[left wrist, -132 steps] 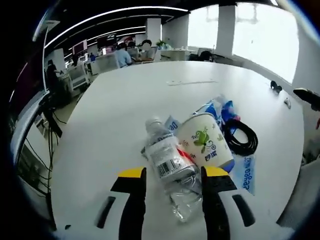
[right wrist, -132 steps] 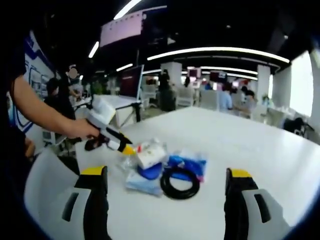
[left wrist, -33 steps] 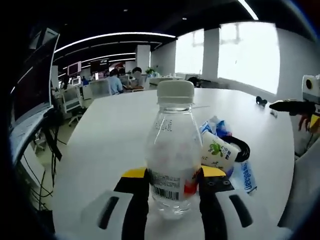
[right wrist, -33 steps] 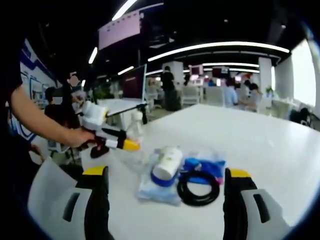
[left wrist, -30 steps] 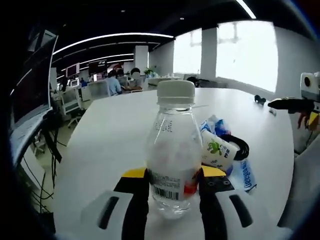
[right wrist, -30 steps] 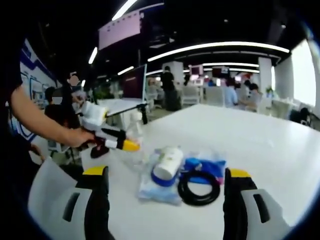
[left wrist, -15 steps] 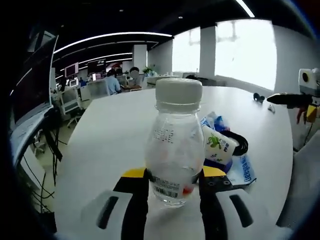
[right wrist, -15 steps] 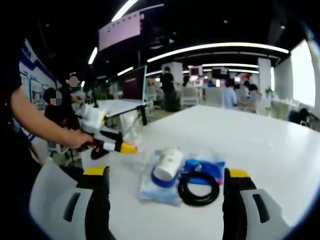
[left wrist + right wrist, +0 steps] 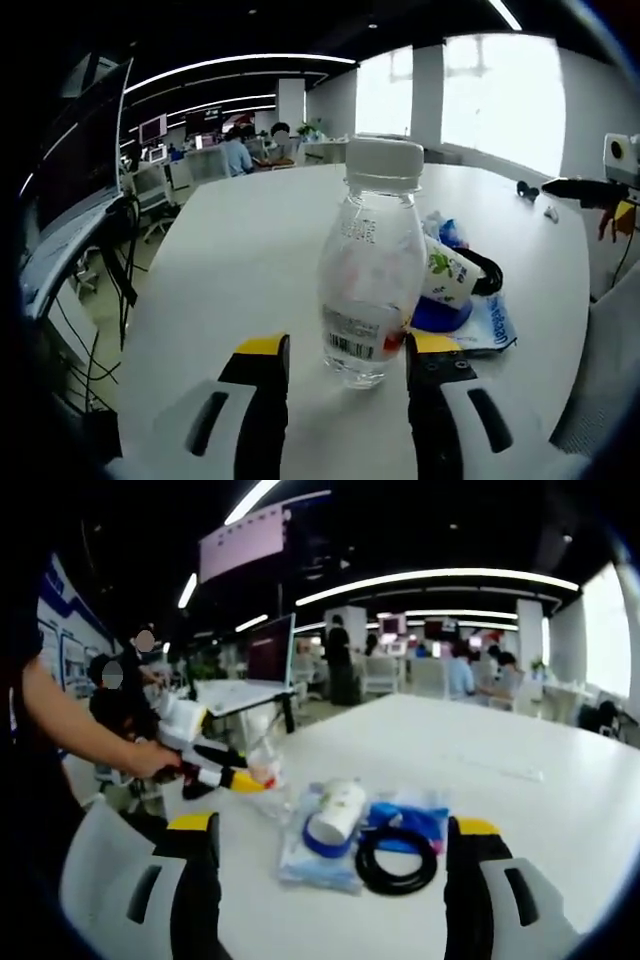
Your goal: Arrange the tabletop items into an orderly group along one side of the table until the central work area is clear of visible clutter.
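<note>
In the left gripper view the left gripper [image 9: 345, 350] is released, its jaws standing clear on either side of the bottle [image 9: 370, 275]. The bottle stands upright on the white counter [image 9: 240, 250], clear and looking empty, white cap on. At its 3 o'clock a paper cup [image 9: 440, 285] lies on its side, touching a black cable coil [image 9: 487, 277] and blue packets [image 9: 490, 325].

The right gripper view shows the cup's [image 9: 333, 815] mouth; what it holds cannot be told. The right gripper [image 9: 335, 865] is spread wide, holding nothing, with the pile at its 12 o'clock. A person's hand [image 9: 150, 760] holds the left gripper at 10 o'clock.
</note>
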`<state>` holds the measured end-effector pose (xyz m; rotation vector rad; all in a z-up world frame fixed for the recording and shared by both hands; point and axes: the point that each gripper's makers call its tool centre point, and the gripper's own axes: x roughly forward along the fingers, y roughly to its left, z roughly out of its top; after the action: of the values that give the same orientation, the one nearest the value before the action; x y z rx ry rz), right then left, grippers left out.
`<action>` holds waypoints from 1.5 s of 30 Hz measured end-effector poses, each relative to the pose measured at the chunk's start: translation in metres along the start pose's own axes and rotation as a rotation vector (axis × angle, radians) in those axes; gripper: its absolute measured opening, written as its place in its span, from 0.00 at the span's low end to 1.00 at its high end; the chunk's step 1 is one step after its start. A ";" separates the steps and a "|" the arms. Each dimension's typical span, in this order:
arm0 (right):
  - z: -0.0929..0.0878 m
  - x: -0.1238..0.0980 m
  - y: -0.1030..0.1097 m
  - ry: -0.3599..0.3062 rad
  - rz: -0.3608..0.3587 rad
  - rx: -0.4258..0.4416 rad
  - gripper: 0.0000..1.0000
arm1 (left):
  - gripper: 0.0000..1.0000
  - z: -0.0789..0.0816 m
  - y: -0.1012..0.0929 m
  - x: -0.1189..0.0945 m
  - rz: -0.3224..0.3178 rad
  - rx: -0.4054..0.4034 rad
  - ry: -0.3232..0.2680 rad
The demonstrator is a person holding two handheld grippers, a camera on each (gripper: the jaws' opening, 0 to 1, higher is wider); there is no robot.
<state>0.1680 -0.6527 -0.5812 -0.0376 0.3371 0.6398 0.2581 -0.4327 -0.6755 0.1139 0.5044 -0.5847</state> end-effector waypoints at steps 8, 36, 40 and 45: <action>0.003 -0.002 0.001 -0.001 0.000 -0.018 0.91 | 0.41 -0.004 0.007 -0.002 0.011 0.029 0.035; 0.018 -0.018 -0.018 -0.074 -0.041 -0.018 0.91 | 0.44 0.013 0.006 0.006 0.068 0.004 0.050; 0.021 -0.024 -0.026 -0.086 -0.045 -0.009 0.92 | 0.48 0.018 0.004 0.011 0.086 -0.029 0.038; 0.021 -0.031 -0.033 -0.091 -0.053 -0.003 0.91 | 0.50 0.022 0.004 0.017 0.112 -0.045 0.029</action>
<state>0.1705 -0.6938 -0.5534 -0.0204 0.2466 0.5875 0.2820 -0.4430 -0.6647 0.1074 0.5353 -0.4630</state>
